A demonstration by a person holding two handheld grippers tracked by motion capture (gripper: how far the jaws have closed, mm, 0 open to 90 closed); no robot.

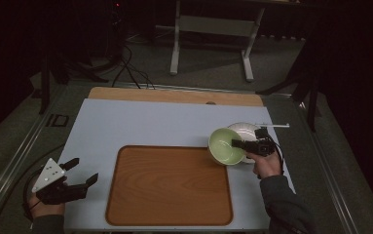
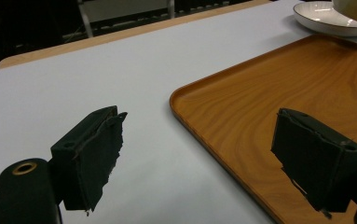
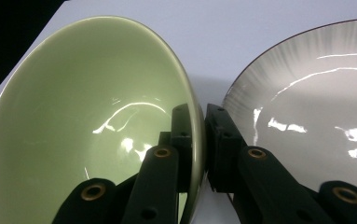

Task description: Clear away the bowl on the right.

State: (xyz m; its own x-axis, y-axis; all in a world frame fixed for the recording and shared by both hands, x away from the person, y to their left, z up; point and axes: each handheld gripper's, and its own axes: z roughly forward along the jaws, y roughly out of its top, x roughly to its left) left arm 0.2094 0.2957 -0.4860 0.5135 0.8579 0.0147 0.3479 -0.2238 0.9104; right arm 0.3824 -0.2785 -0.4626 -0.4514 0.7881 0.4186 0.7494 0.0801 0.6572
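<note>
A light green bowl hangs tilted at the wooden tray's back right corner, above the table. My right gripper is shut on its rim: in the right gripper view one jaw sits inside the green bowl and the other outside, with the right gripper pinching the wall. Just behind it a white bowl rests on the table; the white bowl lies right of the jaws. My left gripper stands open near the front left corner, and the left gripper has nothing between its jaws.
The tray lies in the middle of a pale blue mat, its rim close to the left gripper's right jaw. A wooden strip edges the table's far side. A white stand is on the floor beyond.
</note>
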